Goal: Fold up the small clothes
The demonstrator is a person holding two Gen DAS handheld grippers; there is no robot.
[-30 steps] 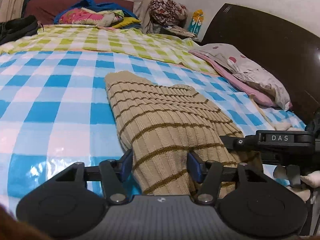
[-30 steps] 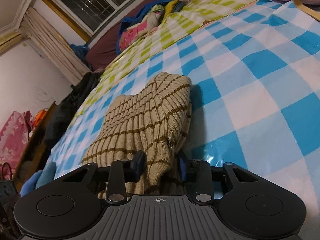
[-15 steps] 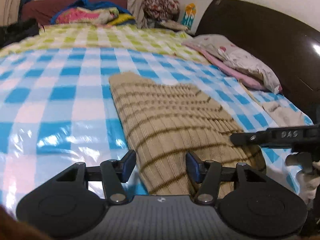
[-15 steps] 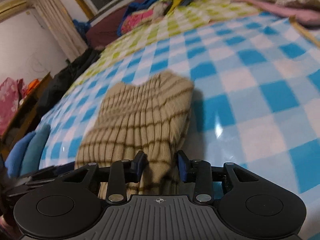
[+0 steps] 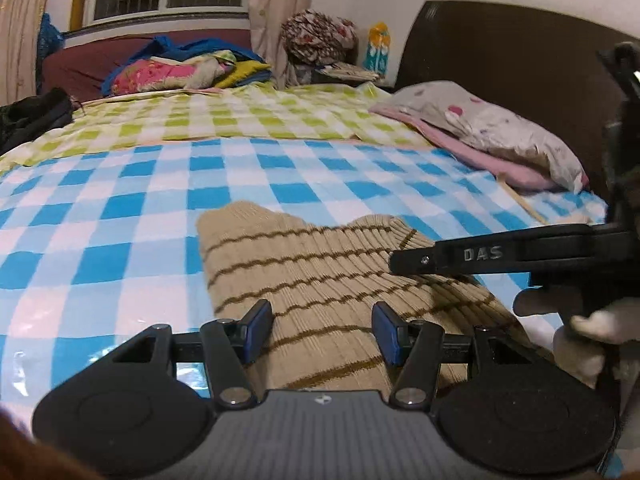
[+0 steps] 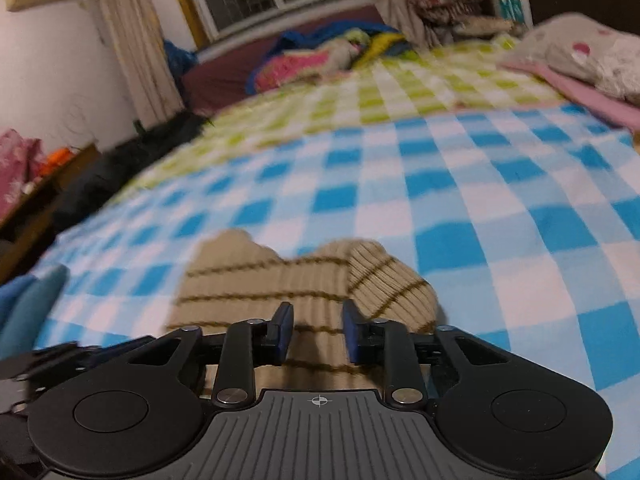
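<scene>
- On my left wrist view, the dark clothes (image 5: 32,116) lay at the far left edge of the bed, beside the green checked sheet (image 5: 240,116).
- The blue checked sheet (image 5: 100,220) covered the near part of the bed, and the beige striped knit garment (image 5: 320,280) lay folded on it, in front of both claws.
- My left claw (image 5: 322,330) stood released, its blue-padded fingers (image 5: 260,320) spread wide above the near end of the garment, with nothing gripped between them.
- My right claw (image 6: 316,330) was also released, its fingers (image 6: 282,328) a smaller gap apart, low over the garment's near edge; the knit showed between them but I could not tell whether it touched either one.
- From the right wrist camera, the garment's (image 6: 280,284) right side was doubled over into a thick rounded fold.
- In the left view, one finger of the right claw, marked DAS (image 5: 480,256), reached in from the right over the garment's right edge, with a white-gloved hand (image 5: 580,332) below it.
- Far right, a spotted pillow (image 5: 500,128) on a pink one lay against the dark headboard (image 5: 500,48).
</scene>
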